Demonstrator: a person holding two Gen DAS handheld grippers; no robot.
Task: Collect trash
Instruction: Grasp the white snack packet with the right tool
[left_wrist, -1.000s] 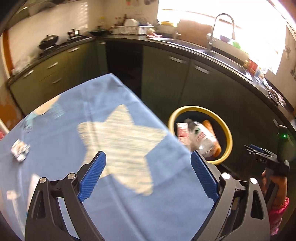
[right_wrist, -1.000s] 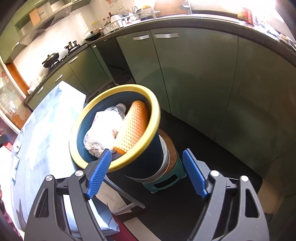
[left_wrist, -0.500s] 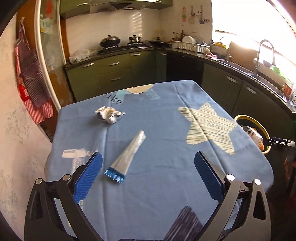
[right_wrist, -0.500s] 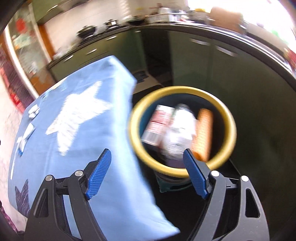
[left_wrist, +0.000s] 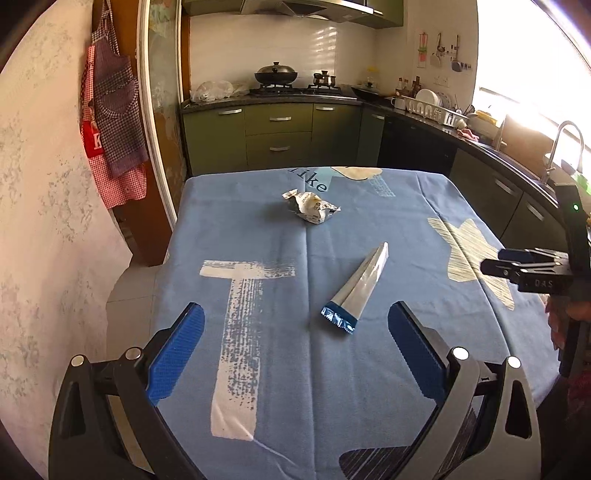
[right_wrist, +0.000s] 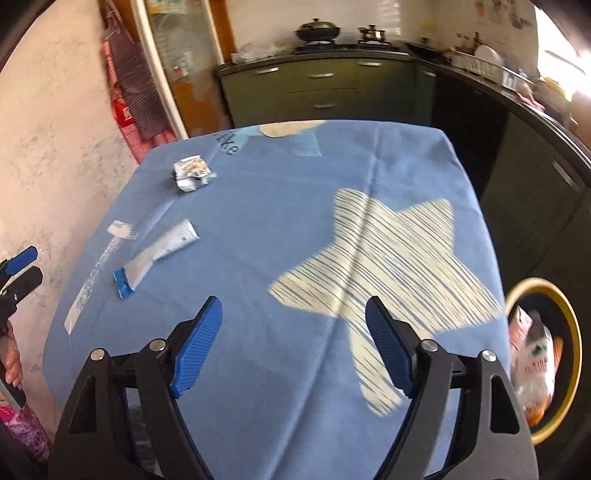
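Blue tablecloth bears a silver tube just beyond the left gripper's released, empty fingers.

Tube before wrapper on table, bin right

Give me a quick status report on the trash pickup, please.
Left gripper and right gripper open, empty. Silver tube and crumpled wrapper on tablecloth. Nothing in the way.

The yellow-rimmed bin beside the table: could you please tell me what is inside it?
The bin holds a crumpled clear plastic bottle, a red-and-white packet and something orange. All are blurred, and anything beneath them is covered.
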